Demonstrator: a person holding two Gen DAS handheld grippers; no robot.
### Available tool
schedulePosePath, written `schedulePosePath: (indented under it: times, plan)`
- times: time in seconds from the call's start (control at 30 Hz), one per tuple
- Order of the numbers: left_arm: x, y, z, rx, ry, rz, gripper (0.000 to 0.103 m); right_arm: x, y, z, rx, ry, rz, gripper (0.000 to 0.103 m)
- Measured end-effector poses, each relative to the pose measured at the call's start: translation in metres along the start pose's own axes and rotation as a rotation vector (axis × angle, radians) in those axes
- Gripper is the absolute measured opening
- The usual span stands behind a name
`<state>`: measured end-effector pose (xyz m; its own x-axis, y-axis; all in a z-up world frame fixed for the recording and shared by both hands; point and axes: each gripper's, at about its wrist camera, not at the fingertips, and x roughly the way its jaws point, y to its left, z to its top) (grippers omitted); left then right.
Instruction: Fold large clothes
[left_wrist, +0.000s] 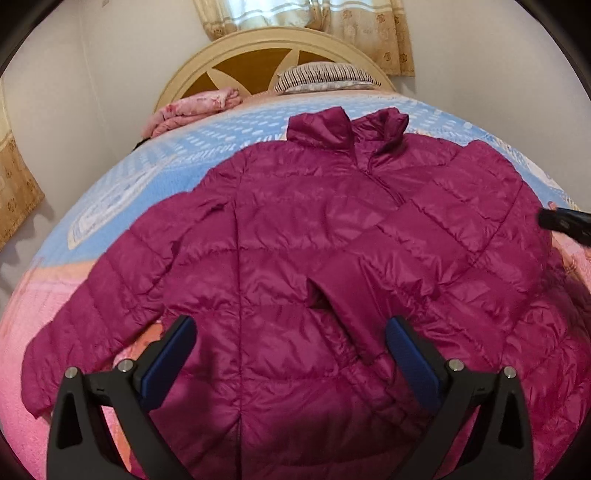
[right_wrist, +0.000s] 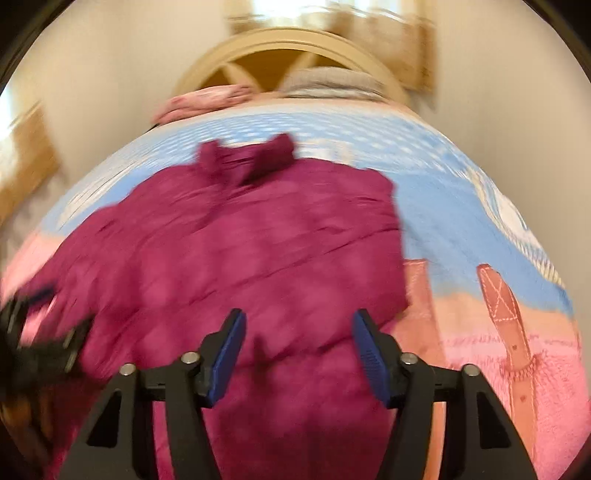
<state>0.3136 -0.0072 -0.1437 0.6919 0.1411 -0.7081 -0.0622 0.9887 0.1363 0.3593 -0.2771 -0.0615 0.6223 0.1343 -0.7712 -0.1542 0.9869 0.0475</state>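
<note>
- My left gripper (left_wrist: 290, 339) is open wide, holding nothing; the puffy jacket (left_wrist: 295, 236) lies flat on the bed (left_wrist: 122, 192), under and ahead of my fingers.
- My right gripper (right_wrist: 298, 347) is partly open, empty, above the jacket's edge.
- I think it is light, soft and slippery.
- I would pinch the sleeve (left_wrist: 74, 317) left of my left fingers.

A magenta puffer jacket (left_wrist: 332, 240) lies spread front-up on the bed (left_wrist: 147, 173), collar toward the headboard (left_wrist: 266, 55). One sleeve (left_wrist: 347, 291) is folded across its chest. The left tongs (left_wrist: 291, 354) hover over the hem, jaws wide apart, gripping nothing. The right tongs (left_wrist: 563, 221) poke in at the right edge.
</note>
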Motion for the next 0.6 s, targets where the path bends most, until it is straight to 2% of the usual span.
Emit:
schedulePosePath:
  times: [0.13, 0.33, 0.37, 0.43, 0.5, 0.53, 0.6]
  plan:
    - [0.003, 0.000, 0.000, -0.008, 0.006, -0.007, 0.103, 0.047, -0.012, 0.008, 0.031, 0.085, -0.032, 0.054]
    - [0.014, -0.002, -0.004, -0.022, 0.036, -0.033, 0.103, 0.055, -0.008, 0.013, -0.029, 0.145, -0.056, 0.054]
    - [0.015, -0.001, -0.004, -0.030, 0.039, -0.039, 0.103, 0.049, -0.010, 0.017, -0.022, 0.123, -0.063, 0.054]
    - [0.017, 0.000, -0.004, -0.036, 0.042, -0.044, 0.103, 0.024, -0.015, 0.028, -0.008, 0.007, -0.065, 0.054]
    - [0.017, 0.000, -0.004, -0.035, 0.046, -0.045, 0.103, 0.016, -0.013, 0.042, -0.003, -0.054, -0.086, 0.054]
    - [0.018, 0.000, -0.005, -0.035, 0.046, -0.046, 0.103, 0.018, -0.011, 0.053, 0.010, -0.071, -0.075, 0.054]
    - [0.018, 0.000, -0.006, -0.036, 0.048, -0.048, 0.103, 0.032, -0.009, 0.066, 0.024, -0.046, -0.042, 0.054]
